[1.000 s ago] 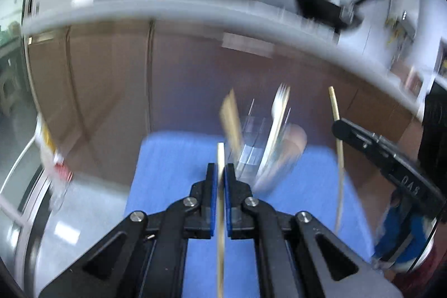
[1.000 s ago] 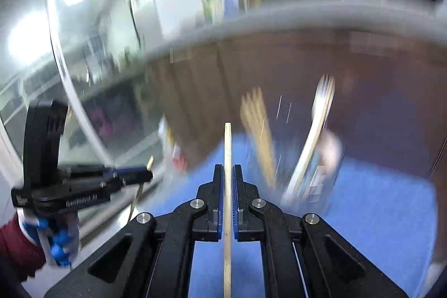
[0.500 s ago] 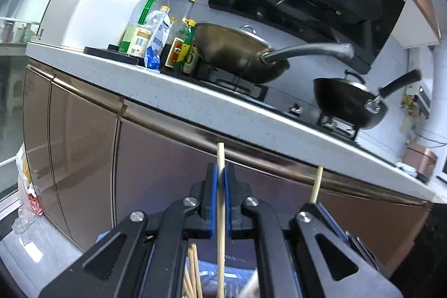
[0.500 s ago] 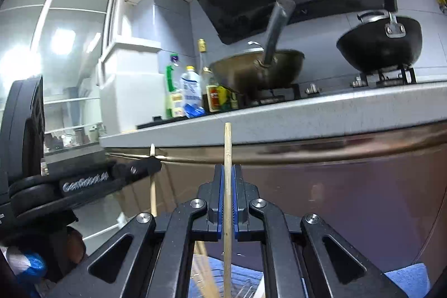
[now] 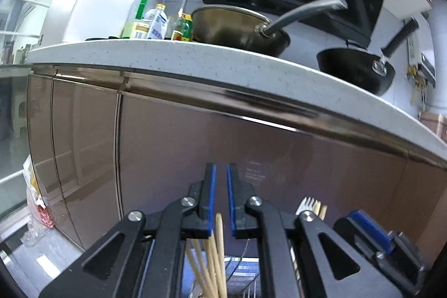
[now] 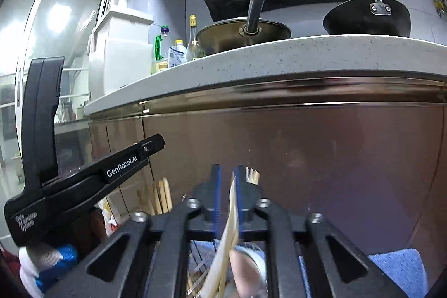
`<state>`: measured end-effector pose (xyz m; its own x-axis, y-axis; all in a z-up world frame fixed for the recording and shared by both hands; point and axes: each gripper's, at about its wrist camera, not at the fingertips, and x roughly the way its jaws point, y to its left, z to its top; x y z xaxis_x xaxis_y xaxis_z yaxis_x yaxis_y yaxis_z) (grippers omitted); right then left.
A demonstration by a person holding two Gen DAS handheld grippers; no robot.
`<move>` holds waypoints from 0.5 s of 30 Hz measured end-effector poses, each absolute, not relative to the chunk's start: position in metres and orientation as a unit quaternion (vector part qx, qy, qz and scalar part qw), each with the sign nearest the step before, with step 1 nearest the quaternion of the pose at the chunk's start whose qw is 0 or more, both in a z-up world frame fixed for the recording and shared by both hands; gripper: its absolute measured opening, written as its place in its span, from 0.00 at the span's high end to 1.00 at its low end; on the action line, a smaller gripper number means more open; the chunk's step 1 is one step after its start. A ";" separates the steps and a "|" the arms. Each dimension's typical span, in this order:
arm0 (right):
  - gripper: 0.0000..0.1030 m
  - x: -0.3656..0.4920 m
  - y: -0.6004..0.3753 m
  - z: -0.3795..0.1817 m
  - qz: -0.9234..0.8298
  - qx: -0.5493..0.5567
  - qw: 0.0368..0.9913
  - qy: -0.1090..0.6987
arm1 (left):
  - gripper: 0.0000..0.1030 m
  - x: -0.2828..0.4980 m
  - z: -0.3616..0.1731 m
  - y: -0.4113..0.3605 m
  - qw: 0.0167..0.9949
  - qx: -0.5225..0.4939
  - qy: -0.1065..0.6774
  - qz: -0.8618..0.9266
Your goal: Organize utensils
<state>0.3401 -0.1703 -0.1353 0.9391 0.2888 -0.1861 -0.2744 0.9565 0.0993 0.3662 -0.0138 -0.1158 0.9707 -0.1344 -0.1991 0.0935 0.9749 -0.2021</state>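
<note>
My left gripper (image 5: 220, 172) points at a brown cabinet front, its jaws opening. A wooden chopstick (image 5: 220, 231) sits low between the blue pads, loose, its tip below the fingertips. It joins several chopsticks (image 5: 204, 264) standing in a wire holder (image 5: 243, 267) beneath. My right gripper (image 6: 226, 172) is also opening, and a blurred, tilted chopstick (image 6: 227, 228) drops between its pads toward the holder. Fork tines (image 6: 251, 175) rise just past the right finger. In the right wrist view the left gripper (image 6: 151, 145) hangs at left, above more chopsticks (image 6: 163, 197).
A speckled white counter (image 5: 223, 60) overhangs the cabinet fronts (image 5: 195, 144). It carries a wok (image 5: 237, 27), a black pan (image 5: 354, 66) and bottles (image 5: 156, 21). A blue mat (image 6: 396, 264) lies under the holder. A plastic bag (image 5: 36, 203) sits on the floor at left.
Both grippers were shut on upright chopsticks; now their jaws have parted and both chopsticks have slid down between the pads. Both views have sunk closer to the holder.
</note>
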 end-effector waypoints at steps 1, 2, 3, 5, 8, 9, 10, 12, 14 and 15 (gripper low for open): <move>0.71 0.336 -0.173 -0.134 0.141 0.038 0.984 0.100 | 0.89 0.363 -0.115 -0.013 0.988 -0.092 0.113 -0.061; 0.70 0.332 -0.177 -0.133 0.138 0.042 0.984 0.101 | 0.88 0.360 -0.114 -0.013 0.987 -0.088 0.117 -0.062; 0.69 0.327 -0.182 -0.131 0.135 0.045 0.984 0.103 | 0.85 0.357 -0.113 -0.013 0.987 -0.082 0.120 -0.062; 0.65 0.317 -0.189 -0.127 0.129 0.050 0.985 0.104 | 0.80 0.348 -0.109 -0.013 0.988 -0.070 0.126 -0.059; 0.58 0.301 -0.197 -0.119 0.119 0.053 0.985 0.109 | 0.75 0.330 -0.102 -0.014 0.987 -0.059 0.136 -0.055; 0.56 0.295 -0.199 -0.117 0.114 0.053 0.986 0.112 | 0.73 0.323 -0.099 -0.014 0.988 -0.054 0.137 -0.053; 0.52 0.291 -0.200 -0.116 0.109 0.050 0.986 0.116 | 0.71 0.315 -0.096 -0.015 0.988 -0.045 0.141 -0.049; 0.49 0.277 -0.203 -0.112 0.097 0.047 0.986 0.124 | 0.65 0.304 -0.091 -0.018 0.987 -0.034 0.147 -0.049; 0.44 0.265 -0.206 -0.111 0.076 0.041 0.987 0.138 | 0.62 0.288 -0.087 -0.020 0.985 -0.029 0.157 -0.068; 0.42 0.258 -0.208 -0.112 0.064 0.038 0.986 0.146 | 0.61 0.284 -0.085 -0.022 0.983 -0.028 0.161 -0.077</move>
<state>0.2581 -0.2079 -0.1115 0.9491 0.1382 -0.2831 -0.1158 0.9888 0.0943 0.2836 -0.0218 -0.0853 0.9361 -0.1616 -0.3125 0.1433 0.9864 -0.0808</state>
